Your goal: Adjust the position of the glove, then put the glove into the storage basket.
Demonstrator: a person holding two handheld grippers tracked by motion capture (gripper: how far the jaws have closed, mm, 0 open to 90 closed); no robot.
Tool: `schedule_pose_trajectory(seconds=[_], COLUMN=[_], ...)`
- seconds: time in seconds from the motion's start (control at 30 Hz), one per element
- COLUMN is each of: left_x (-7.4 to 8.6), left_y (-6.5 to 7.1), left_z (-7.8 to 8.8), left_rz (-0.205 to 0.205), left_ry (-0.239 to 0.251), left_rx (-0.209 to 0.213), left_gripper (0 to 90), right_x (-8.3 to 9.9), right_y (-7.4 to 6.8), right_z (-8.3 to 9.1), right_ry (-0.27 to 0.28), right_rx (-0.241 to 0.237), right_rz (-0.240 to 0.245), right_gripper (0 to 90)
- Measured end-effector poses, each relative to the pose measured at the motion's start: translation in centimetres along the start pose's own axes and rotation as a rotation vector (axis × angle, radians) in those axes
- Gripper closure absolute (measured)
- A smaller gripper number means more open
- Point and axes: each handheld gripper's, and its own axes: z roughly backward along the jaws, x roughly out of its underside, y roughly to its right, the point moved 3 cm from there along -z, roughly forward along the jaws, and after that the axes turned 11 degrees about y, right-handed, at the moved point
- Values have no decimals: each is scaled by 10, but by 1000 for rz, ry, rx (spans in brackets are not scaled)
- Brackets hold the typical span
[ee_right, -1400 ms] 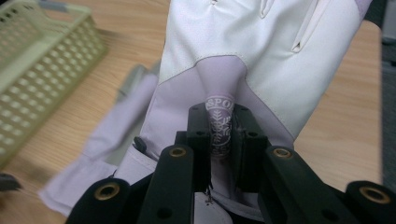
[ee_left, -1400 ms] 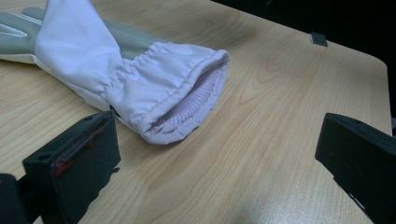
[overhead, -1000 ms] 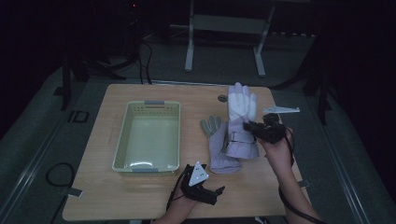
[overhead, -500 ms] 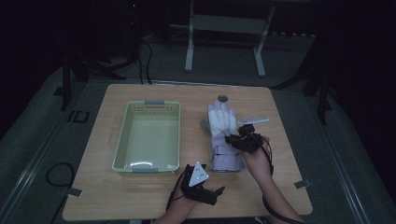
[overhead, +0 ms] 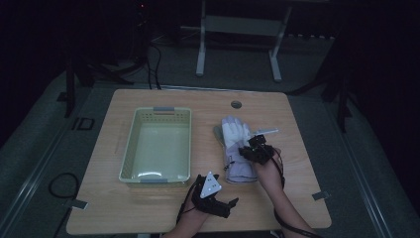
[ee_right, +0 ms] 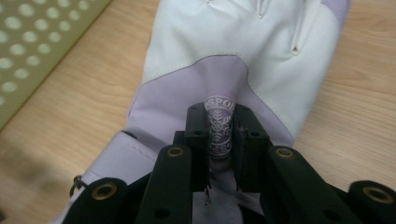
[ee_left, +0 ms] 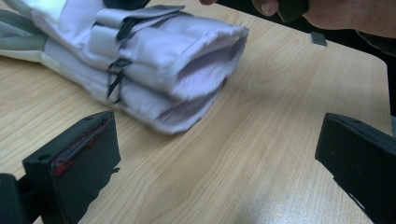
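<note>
Right gripper view: right gripper [ee_right: 219,135] clenched on the top glove's [ee_right: 243,51] logo tab; gloves [overhead: 236,151] stacked on the table [overhead: 297,119] right of the basket [overhead: 157,144]; left gripper [ee_left: 219,158] wide open, empty, near the cuffs.

A light wooden table [overhead: 148,208] with rounded corners stands on grey floor [overhead: 376,163]. On it lie a pale green plastic basket [overhead: 156,145], left of centre, and a stacked pair of white-and-lilac gloves [overhead: 236,148] just to its right.
</note>
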Motion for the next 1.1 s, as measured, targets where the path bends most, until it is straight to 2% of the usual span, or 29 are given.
schedule_pose_trajectory(seconds=[0.1,0.17,0.37,0.47,0.5,0.57,0.6,0.7,0.8,0.83,0.97,1.03,1.1], left_x=[0,0,0,0,0,0,0,0,0,0,-7,-17,-28], left_y=[0,0,0,0,0,1,2,1,0,-1,1,4,5], left_z=[0,0,0,-1,-1,-1,-1,-2,-2,-2,-4,-3,-2], left_rz=[-1,-1,6,9,9,-5,-5,7,26,34,69,44,28], left_ry=[-1,-1,-4,-10,-10,-8,-10,-18,-17,-20,-46,-54,-46], left_rx=[-1,-1,3,13,13,19,22,27,35,39,57,44,21], left_gripper=[0,0,0,0,0,0,0,0,0,0,0,0,0], right_x=[0,0,-4,-10,-10,-16,-17,-18,-15,-14,-13,-15,-18], right_y=[4,2,1,2,2,4,4,9,14,16,25,31,38], right_z=[0,-1,5,14,14,21,22,27,31,34,44,50,54], right_ry=[2,3,38,77,77,102,105,116,122,122,159,200,214], right_rx=[-8,-7,-44,-79,-79,-97,-105,-155,-163,-183,-204,-182,-184], right_rz=[-26,-20,-24,-17,-17,10,15,30,48,52,71,101,117], right_gripper=[776,754,606,483,483,369,349,224,149,140,127,141,141])
